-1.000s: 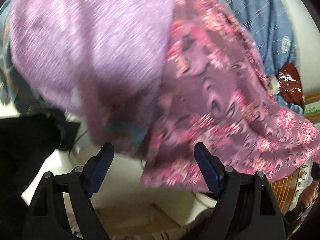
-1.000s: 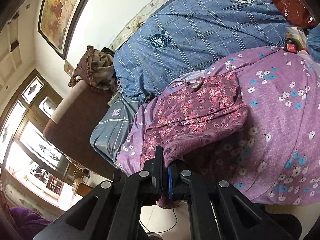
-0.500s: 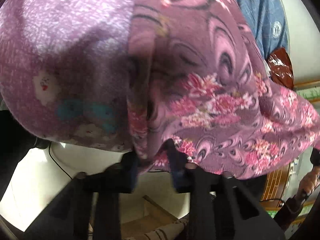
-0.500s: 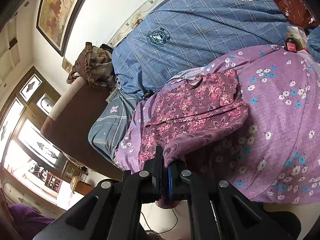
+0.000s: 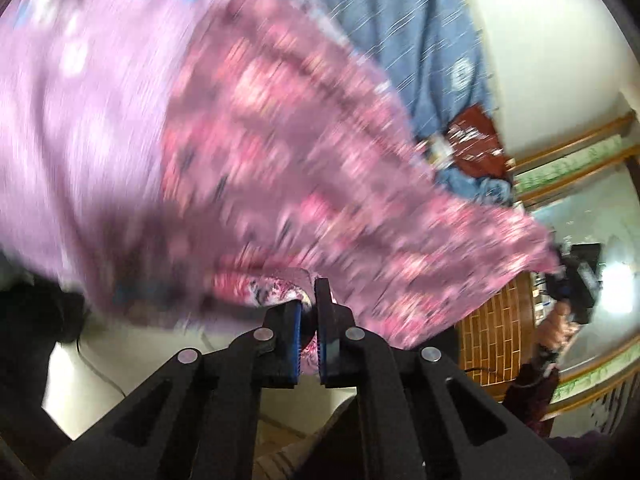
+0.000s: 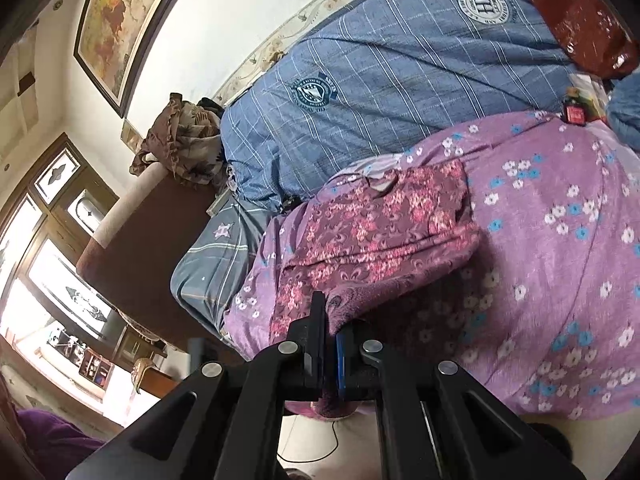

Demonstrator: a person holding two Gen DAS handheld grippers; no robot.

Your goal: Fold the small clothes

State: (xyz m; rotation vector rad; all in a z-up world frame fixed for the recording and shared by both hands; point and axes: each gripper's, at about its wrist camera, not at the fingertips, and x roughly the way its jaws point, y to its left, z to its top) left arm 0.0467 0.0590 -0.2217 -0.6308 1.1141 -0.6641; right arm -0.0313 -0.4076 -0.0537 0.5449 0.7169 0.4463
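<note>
The left hand-held gripper [image 5: 308,300] has its blue-padded jaws closed tight on a fold of the maroon garment with pink floral print [image 5: 304,152], the pinched cloth bunching between and below the pads; that view is heavily motion-blurred, so the exact part of the hem held cannot be told. The right hand-held gripper [image 6: 329,320] is likewise clamped fully on the garment's near edge [image 6: 372,240], where fuzzy maroon cloth rises between the pads and a tuft hangs beneath them. In the right wrist view the garment lies spread on a purple fleece blanket printed with small white and blue flowers [image 6: 560,248], which covers the bed and drapes over its near side. Beyond the blanket lies a blue checked quilt bearing round crest emblems [image 6: 380,72], and a dark red glossy packet [image 6: 584,20] rests on the quilt's far right. A crumpled brown patterned cloth [image 6: 180,140] sits on the brown padded headboard [image 6: 140,248] at the left. A framed painting [image 6: 116,20] hangs on the white wall above. In the left wrist view the other gripper [image 5: 576,280] is visible at the garment's far corner, with a person's hand [image 5: 558,326] behind it.
</note>
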